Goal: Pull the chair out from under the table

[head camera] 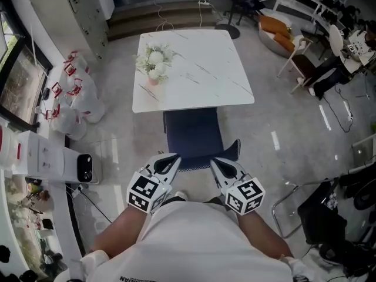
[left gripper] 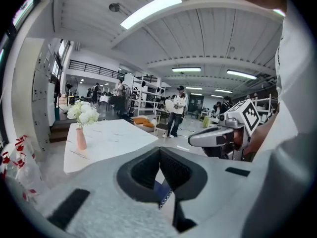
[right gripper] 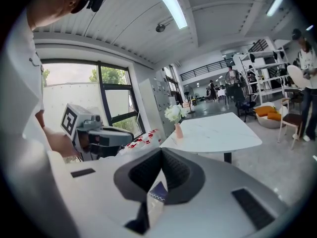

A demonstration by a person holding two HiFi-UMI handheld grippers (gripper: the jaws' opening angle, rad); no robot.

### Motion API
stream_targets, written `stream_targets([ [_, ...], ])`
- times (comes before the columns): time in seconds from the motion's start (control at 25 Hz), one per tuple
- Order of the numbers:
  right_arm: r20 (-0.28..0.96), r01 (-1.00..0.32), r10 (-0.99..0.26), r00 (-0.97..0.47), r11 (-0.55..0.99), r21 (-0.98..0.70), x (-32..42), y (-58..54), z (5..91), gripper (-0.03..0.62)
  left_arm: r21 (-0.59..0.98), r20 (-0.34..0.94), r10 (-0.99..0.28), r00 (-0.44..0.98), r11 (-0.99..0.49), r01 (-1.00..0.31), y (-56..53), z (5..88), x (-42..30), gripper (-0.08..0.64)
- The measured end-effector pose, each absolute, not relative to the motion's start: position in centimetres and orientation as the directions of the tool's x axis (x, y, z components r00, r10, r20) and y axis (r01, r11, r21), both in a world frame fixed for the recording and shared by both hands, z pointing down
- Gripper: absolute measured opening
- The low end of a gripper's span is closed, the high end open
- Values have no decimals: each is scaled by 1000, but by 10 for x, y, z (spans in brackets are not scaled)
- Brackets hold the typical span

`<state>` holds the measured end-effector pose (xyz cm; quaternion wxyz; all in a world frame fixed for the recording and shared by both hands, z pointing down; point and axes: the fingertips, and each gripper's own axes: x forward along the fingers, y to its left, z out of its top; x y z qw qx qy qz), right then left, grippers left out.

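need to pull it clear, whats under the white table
The far end of the blue chair is tucked under the near edge of the white table. The tabletop covers how far in it reaches.

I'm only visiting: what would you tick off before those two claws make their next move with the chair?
1. Left claw shut on the chair back: ok, blue fabric shows between its pads.
2. Right claw shut on the chair back: ok, same blue fabric between its pads.
3. Both claws level on the back edge: ok, one near each corner.
4. Chair out from under the table: not ok, its front seems to run under the table edge.
5. Flowers upright on the table: ok.
6. Room behind the person to step back: cannot tell, the body hides it.
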<state>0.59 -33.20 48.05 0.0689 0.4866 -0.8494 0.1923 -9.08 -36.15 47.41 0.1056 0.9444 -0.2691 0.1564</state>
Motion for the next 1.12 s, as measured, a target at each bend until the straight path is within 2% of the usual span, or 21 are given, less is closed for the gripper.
stream_targets([
  [0.28, 292, -851, -802, -521, 461, -251, 22, -350, 473, 6, 118, 339, -489, 803, -825, -552, -376, 469, -75, 8],
  [1.12, 300, -765, -704, -644, 603, -226, 71, -376, 467, 6, 112, 315, -602, 733, -744, -659, -385, 459, -19, 8],
])
